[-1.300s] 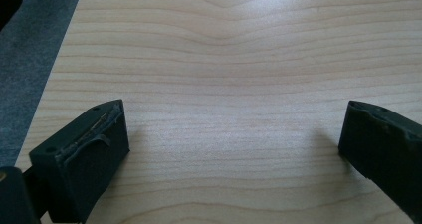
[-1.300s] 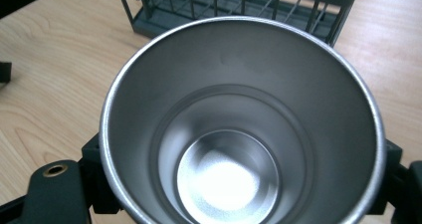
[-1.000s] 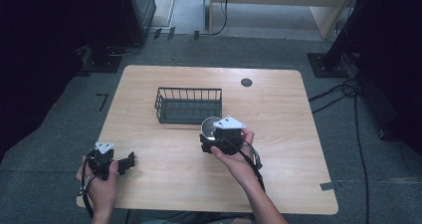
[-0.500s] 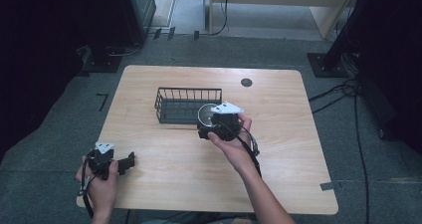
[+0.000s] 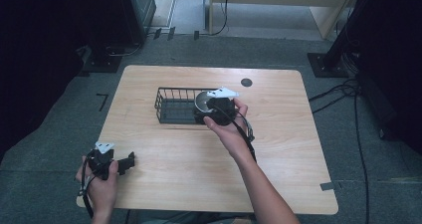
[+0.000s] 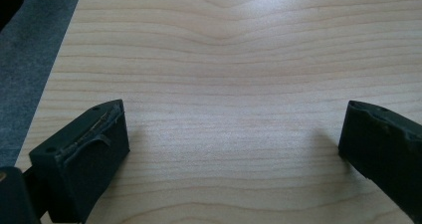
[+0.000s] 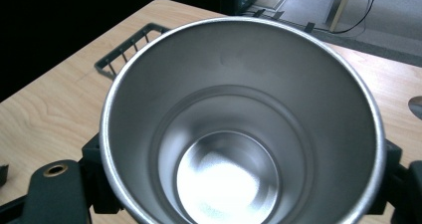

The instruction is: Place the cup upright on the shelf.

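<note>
My right gripper (image 5: 209, 109) is shut on a shiny steel cup (image 5: 202, 100), held over the right end of a black wire basket (image 5: 171, 104) in the high view. The right gripper view looks straight down into the empty cup (image 7: 239, 134), its jaws pressed against both sides, with a corner of the basket (image 7: 124, 47) behind it. My left gripper (image 5: 127, 163) rests near the table's front left corner. It is open, and its fingers (image 6: 84, 149) stand wide apart over bare wood with nothing between them.
The light wooden table (image 5: 278, 149) has a small dark round disc (image 5: 246, 82) near its far edge. Grey carpet, cables and dark equipment stands surround the table. The basket looks empty inside.
My right gripper has carried the cup away from me and to the left, from the table's middle to above the basket's right end. The left gripper has stayed put.
</note>
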A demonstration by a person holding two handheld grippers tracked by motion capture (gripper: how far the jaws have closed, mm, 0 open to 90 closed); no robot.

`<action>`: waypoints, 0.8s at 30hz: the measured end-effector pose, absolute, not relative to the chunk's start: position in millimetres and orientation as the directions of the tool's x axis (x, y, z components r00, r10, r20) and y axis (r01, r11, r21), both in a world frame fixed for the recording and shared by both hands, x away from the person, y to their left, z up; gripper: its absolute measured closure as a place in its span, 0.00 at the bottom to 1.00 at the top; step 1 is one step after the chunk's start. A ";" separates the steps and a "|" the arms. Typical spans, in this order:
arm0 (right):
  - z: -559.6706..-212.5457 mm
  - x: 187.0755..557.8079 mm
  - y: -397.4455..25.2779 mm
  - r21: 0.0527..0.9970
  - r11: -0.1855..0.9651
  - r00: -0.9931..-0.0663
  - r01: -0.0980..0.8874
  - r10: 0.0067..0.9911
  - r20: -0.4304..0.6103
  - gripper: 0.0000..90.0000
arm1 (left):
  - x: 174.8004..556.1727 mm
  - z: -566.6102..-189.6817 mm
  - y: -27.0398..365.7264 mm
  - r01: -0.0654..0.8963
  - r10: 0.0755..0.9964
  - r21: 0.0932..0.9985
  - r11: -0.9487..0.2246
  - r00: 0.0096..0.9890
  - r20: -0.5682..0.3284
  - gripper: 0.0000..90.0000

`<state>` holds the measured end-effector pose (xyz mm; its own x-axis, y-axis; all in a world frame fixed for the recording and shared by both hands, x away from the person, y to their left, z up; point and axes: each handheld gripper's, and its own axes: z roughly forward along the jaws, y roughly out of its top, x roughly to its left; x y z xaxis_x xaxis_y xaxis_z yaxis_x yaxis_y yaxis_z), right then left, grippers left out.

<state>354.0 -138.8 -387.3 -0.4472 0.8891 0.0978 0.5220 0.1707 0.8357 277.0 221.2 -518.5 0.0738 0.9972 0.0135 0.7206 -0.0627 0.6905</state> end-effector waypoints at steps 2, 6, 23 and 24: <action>-385.7 358.1 -137.6 0.838 0.173 -0.442 0.518 0.892 0.089 0.20 | 277.0 -518.5 221.1 0.721 0.997 0.690 -0.062 0.074 0.013 0.00; -381.7 367.0 -135.5 0.845 0.164 -0.429 0.509 0.899 0.085 0.20 | 277.0 -518.6 221.0 0.721 0.997 0.691 -0.061 0.073 0.012 0.00; -385.1 416.2 -127.6 0.853 0.136 -0.348 0.504 0.936 0.057 0.20 | 277.0 -518.6 221.0 0.720 0.997 0.691 -0.060 0.073 0.011 0.00; -388.0 418.3 -126.7 0.850 0.138 -0.345 0.509 0.937 0.054 0.20 | 277.0 -518.5 221.1 0.721 0.997 0.690 -0.062 0.074 0.012 0.00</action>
